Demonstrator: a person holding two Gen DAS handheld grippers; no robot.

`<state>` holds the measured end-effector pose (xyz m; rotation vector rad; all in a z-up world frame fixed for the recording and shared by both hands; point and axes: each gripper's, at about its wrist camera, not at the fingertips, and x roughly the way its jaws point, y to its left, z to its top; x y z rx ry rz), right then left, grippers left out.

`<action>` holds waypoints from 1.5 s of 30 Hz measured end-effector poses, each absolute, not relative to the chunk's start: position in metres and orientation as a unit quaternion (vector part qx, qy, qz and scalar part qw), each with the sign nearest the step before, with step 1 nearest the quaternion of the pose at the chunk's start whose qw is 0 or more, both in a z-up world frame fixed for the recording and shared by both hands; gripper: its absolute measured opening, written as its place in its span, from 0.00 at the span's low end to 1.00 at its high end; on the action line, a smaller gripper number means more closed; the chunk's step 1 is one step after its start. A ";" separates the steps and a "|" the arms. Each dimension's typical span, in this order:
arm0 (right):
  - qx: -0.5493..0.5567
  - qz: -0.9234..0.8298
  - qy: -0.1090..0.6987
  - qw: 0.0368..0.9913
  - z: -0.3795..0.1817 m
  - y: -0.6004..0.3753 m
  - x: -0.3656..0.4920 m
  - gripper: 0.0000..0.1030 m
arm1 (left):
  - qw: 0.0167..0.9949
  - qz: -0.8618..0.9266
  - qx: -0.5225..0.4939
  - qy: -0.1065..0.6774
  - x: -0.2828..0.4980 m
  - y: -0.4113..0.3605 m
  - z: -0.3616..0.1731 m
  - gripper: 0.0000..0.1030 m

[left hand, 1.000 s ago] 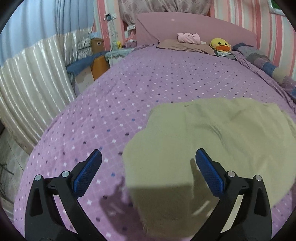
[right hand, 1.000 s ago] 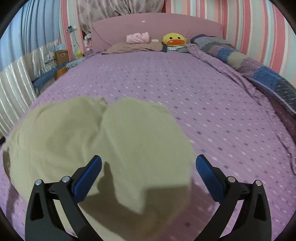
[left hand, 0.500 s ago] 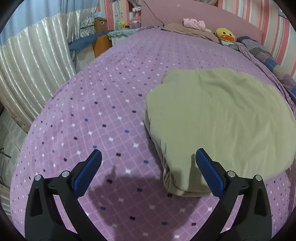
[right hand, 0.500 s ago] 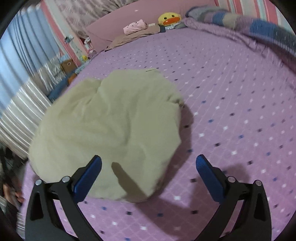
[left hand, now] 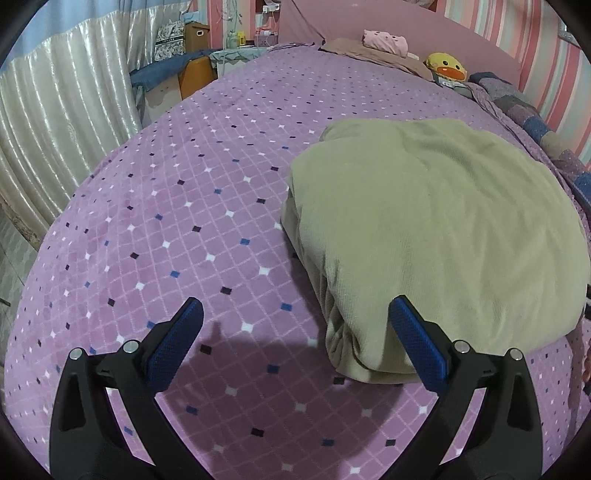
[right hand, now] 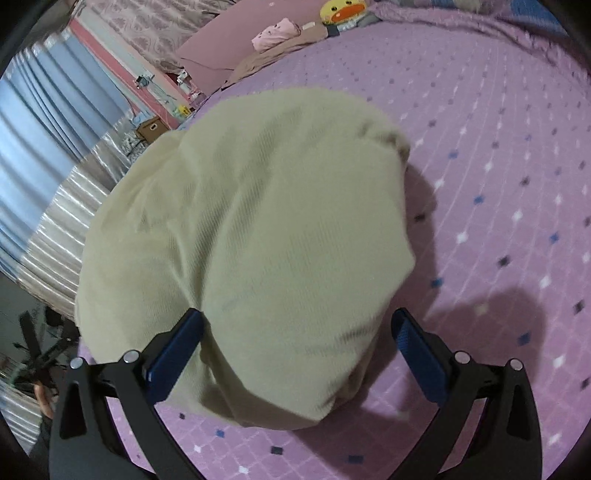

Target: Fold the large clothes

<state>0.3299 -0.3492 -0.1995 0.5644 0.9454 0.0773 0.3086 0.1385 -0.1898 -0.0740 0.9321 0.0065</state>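
**Fold nearly complete: garment stacked, both grippers released**

Obs. The large olive-green knit garment (left hand: 436, 229) lies as a thick rounded bundle on the purple diamond-patterned bedspread (left hand: 184, 221), well short of the pink padded headboard (left hand: 388, 22). Stacked layers show along the bundle's near edge, so I judge at least one fold-over is done.

Grippers. The left gripper (left hand: 295, 339) is spread wide and grasps nothing; its right blue pad sits just beside the bundle's near corner, its left pad over bare bedspread. The right gripper (right hand: 297, 341) is likewise released, jaws wide, straddling the bundle's near edge. Whether either pad touches cloth, I cannot tell.

Progress (judgement). Main folding looks finished. The outline is lumpy and rounded, not square, with loose folds bunched at the near corner. Remaining, if anything: squaring edges, smoothing the top, perhaps one further fold. No sleeve or hem can be picked out, so garment type stays undetermined.

View differences.
- Left wrist: shows the layered side edge of the bundle and the open bedspread beside it; also the yellow duck plush toy (left hand: 447, 68) and pink folded cloth (left hand: 386, 38) near the headboard.
- Right wrist: somewhat blurred; shows the bundle's far-side edge and its shadow on the bedspread, which the left view hides. A hand (right hand: 44, 400) appears at the lower left rim, beyond the bundle.
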 end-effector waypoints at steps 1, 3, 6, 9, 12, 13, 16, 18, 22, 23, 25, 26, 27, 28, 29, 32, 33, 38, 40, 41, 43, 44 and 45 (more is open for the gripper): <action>0.273 0.043 0.450 0.849 -0.204 -0.347 0.329 0.99 | 0.893 0.002 -0.035 0.449 0.309 0.138 -0.190 0.97; 0.278 0.051 0.447 0.849 -0.210 -0.343 0.325 0.99 | 0.892 -0.003 -0.035 0.450 0.310 0.137 -0.191 0.97; 0.268 0.058 0.448 0.851 -0.210 -0.332 0.321 0.99 | 0.891 -0.010 -0.036 0.453 0.313 0.136 -0.191 0.97; 0.259 0.066 0.452 0.851 -0.208 -0.324 0.324 0.99 | 0.890 -0.014 -0.035 0.455 0.318 0.133 -0.191 0.97; 0.262 0.078 0.462 0.844 -0.207 -0.321 0.338 0.99 | 0.888 -0.016 -0.041 0.457 0.320 0.134 -0.190 0.97; 0.262 0.082 0.466 0.841 -0.209 -0.320 0.340 0.99 | 0.888 -0.018 -0.043 0.458 0.324 0.134 -0.190 0.97; 0.262 0.100 0.481 0.830 -0.214 -0.319 0.352 0.99 | 0.887 -0.023 -0.051 0.459 0.325 0.135 -0.190 0.97; 0.264 0.108 0.487 0.825 -0.215 -0.320 0.355 0.99 | 0.887 -0.025 -0.049 0.459 0.325 0.134 -0.192 0.97; 0.249 0.102 0.486 0.831 -0.210 -0.310 0.355 0.96 | 0.886 -0.029 -0.044 0.461 0.328 0.130 -0.191 0.97; 0.242 0.100 0.484 0.835 -0.207 -0.307 0.355 0.92 | 0.886 -0.029 -0.042 0.461 0.328 0.129 -0.191 0.97; 0.230 0.097 0.483 0.839 -0.200 -0.301 0.355 0.85 | 0.885 -0.031 -0.042 0.462 0.329 0.128 -0.190 0.97; 0.219 0.094 0.485 0.841 -0.196 -0.296 0.356 0.81 | 0.885 -0.033 -0.044 0.463 0.330 0.128 -0.190 0.97; 0.211 0.091 0.488 0.842 -0.193 -0.295 0.357 0.79 | 0.883 -0.036 -0.045 0.465 0.332 0.128 -0.190 0.97; 0.201 0.087 0.492 0.843 -0.190 -0.291 0.359 0.76 | 0.882 -0.038 -0.046 0.467 0.333 0.127 -0.190 0.97; 0.191 0.083 0.499 0.841 -0.187 -0.285 0.363 0.73 | 0.882 -0.039 -0.046 0.468 0.334 0.127 -0.190 0.97; 0.170 0.073 0.513 0.838 -0.184 -0.283 0.367 0.70 | 0.877 -0.053 -0.061 0.473 0.338 0.127 -0.190 0.97; 0.166 0.068 0.516 0.838 -0.183 -0.279 0.370 0.70 | 0.873 -0.063 -0.071 0.478 0.340 0.126 -0.192 0.97; 0.173 0.063 0.514 0.838 -0.181 -0.277 0.370 0.70 | 0.859 -0.086 -0.092 0.495 0.353 0.123 -0.208 0.97; 0.173 0.063 0.514 0.838 -0.182 -0.282 0.368 0.71 | 0.852 -0.101 -0.116 0.501 0.358 0.125 -0.214 0.97; 0.172 0.064 0.516 0.837 -0.181 -0.281 0.370 0.71 | 0.849 -0.107 -0.125 0.502 0.360 0.125 -0.217 0.97; 0.173 0.065 0.516 0.836 -0.181 -0.282 0.370 0.71 | 0.841 -0.126 -0.145 0.505 0.367 0.127 -0.226 0.97; 0.175 0.065 0.516 0.836 -0.180 -0.281 0.371 0.71 | 0.835 -0.136 -0.162 0.508 0.370 0.129 -0.233 0.97; 0.177 0.066 0.514 0.836 -0.186 -0.293 0.363 0.71 | 0.829 -0.144 -0.178 0.511 0.372 0.130 -0.238 0.97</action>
